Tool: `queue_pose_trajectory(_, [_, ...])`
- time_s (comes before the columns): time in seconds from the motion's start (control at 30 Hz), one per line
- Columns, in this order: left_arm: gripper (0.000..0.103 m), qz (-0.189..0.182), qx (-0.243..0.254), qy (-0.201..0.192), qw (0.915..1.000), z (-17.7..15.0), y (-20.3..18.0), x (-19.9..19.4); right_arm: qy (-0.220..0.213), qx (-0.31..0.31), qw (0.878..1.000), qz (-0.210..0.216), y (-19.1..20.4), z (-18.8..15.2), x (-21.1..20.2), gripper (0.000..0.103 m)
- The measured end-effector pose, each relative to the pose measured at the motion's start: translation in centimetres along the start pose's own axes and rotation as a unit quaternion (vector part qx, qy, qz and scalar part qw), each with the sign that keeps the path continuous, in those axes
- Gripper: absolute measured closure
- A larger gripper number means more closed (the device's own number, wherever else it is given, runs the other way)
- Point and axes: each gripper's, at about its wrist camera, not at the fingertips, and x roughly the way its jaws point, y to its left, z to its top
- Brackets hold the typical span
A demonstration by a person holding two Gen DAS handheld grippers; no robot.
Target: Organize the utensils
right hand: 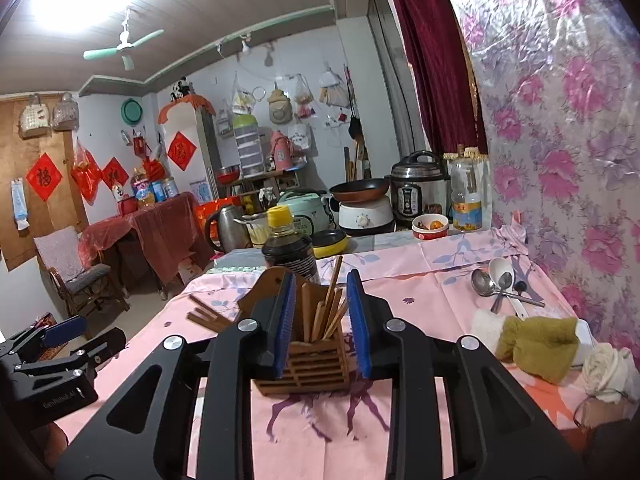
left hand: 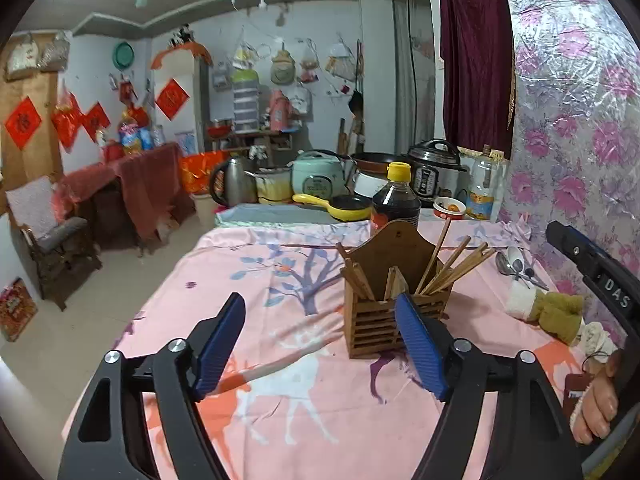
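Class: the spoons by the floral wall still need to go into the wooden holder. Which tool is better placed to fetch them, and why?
Probably the right tool: the spoons lie on its side, near the wall. It is open and empty. The left tool sits beyond the wooden holder.

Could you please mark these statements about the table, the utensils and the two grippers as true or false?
1. Chopsticks stand in the slatted wooden utensil holder. True.
2. The metal and white spoons are inside the holder. False: they lie on the pink printed tablecloth near the floral wall, apart from the holder.
3. The left gripper is open and holds nothing. True.
4. A few wooden chopsticks lie loose on the cloth to the left of the holder. True.
5. The dark sauce bottle with a yellow cap lies on its side. False: it stands upright behind the holder.
6. The right gripper is shut on a spoon. False: it is open, its fingers on either side of the holder in view.
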Motion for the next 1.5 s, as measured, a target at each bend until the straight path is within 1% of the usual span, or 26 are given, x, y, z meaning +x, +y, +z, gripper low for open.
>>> queue_pose_trajectory(0.1, [0.023,0.018,0.008,-0.016,0.9997,-0.7,-0.4,-2.1,-0.010,0.002,1.000,0.005,0.3,-0.4,-2.4,0.069])
queue_pose_trajectory(0.27, [0.021,0.029,0.016,-0.039,0.9987,-1.8,-1.0,-5.5,-0.031,-0.004,0.999,0.008,0.9,-0.8,-6.4,0.067])
queue_pose_trajectory(0.33, [0.019,0.034,0.018,-0.049,0.9981,-2.3,-1.3,-6.9,-0.036,-0.007,0.999,0.011,1.1,-1.0,-7.8,0.064])
queue_pose_trajectory(0.4, [0.016,0.037,0.017,-0.055,0.9977,-2.8,-1.3,-8.0,-0.041,-0.010,0.999,0.013,1.3,-1.3,-9.3,0.059])
queue_pose_trajectory(0.47, [0.014,0.036,0.015,-0.058,0.9976,-3.3,-1.2,-8.9,-0.047,-0.013,0.999,0.011,1.5,-1.8,-10.6,0.057])
queue_pose_trajectory(0.57, [0.013,0.033,0.008,-0.057,0.9978,-4.1,-1.0,-9.9,-0.052,-0.015,0.999,0.005,1.5,-2.6,-11.9,0.053])
queue_pose_trajectory(0.73, [0.013,0.038,0.002,-0.054,0.9978,-5.3,-0.6,-10.6,-0.050,-0.014,0.999,-0.004,1.6,-3.5,-13.4,0.053])
queue_pose_trajectory(0.77, [0.013,0.038,0.000,-0.055,0.9977,-5.3,-0.5,-10.6,-0.051,-0.013,0.999,-0.007,1.8,-3.4,-13.6,0.051])
queue_pose_trajectory(0.83, [0.010,0.037,-0.005,-0.056,0.9978,-5.0,-0.1,-10.8,-0.059,-0.003,0.998,-0.016,2.0,-3.2,-14.1,0.040])
queue_pose_trajectory(0.87, [0.007,0.037,-0.011,-0.056,0.9977,-4.9,0.0,-10.8,-0.063,0.002,0.998,-0.020,1.9,-3.1,-14.2,0.026])
queue_pose_trajectory(0.9, [0.006,0.039,-0.016,-0.056,0.9975,-4.8,0.2,-10.8,-0.067,0.009,0.997,-0.025,2.0,-3.1,-14.3,0.011])
queue_pose_trajectory(0.93, [0.006,0.039,-0.018,-0.055,0.9975,-4.8,0.3,-10.7,-0.070,0.013,0.997,-0.029,2.0,-3.1,-14.3,0.005])
queue_pose_trajectory(0.97, [0.006,0.041,-0.016,-0.053,0.9976,-5.0,0.3,-10.5,-0.072,0.017,0.997,-0.035,2.1,-3.4,-14.2,0.006])
queue_pose_trajectory(1.03, [0.006,0.051,-0.008,-0.044,0.9977,-5.5,0.2,-9.6,-0.060,0.011,0.997,-0.049,2.4,-4.1,-13.3,0.006])
queue_pose_trajectory(1.1, [0.006,0.046,-0.008,-0.032,0.9984,-6.4,0.5,-8.9,-0.039,0.005,0.998,-0.054,2.6,-5.5,-11.9,0.006])
queue_pose_trajectory(1.13, [0.006,0.041,-0.011,-0.024,0.9988,-6.9,0.7,-8.5,-0.023,0.005,0.998,-0.062,2.5,-6.1,-11.1,0.006])
queue_pose_trajectory(1.17, [0.006,0.041,-0.015,-0.019,0.9989,-7.4,1.0,-8.3,0.018,0.007,0.997,-0.075,2.3,-7.1,-9.9,0.006])
queue_pose_trajectory(1.23, [0.006,0.051,-0.026,-0.009,0.9983,-7.9,1.4,-8.0,0.053,0.005,0.996,-0.066,2.0,-8.0,-8.8,0.006])
queue_pose_trajectory(1.27, [0.006,0.050,-0.028,-0.009,0.9983,-7.8,1.5,-8.0,0.053,0.004,0.996,-0.072,1.9,-8.3,-8.8,0.006])
queue_pose_trajectory(1.33, [0.006,0.044,-0.025,-0.016,0.9986,-8.0,1.3,-8.5,0.039,-0.003,0.996,-0.083,1.8,-8.8,-9.4,0.006])
queue_pose_trajectory(1.4, [0.006,0.050,-0.011,-0.027,0.9983,-8.2,0.7,-9.2,0.026,-0.013,0.996,-0.083,1.9,-8.7,-10.1,0.006])
queue_pose_trajectory(1.5, [0.006,0.047,0.000,-0.034,0.9983,-8.3,0.1,-9.9,0.016,-0.005,0.997,-0.077,1.6,-8.2,-10.8,0.006])
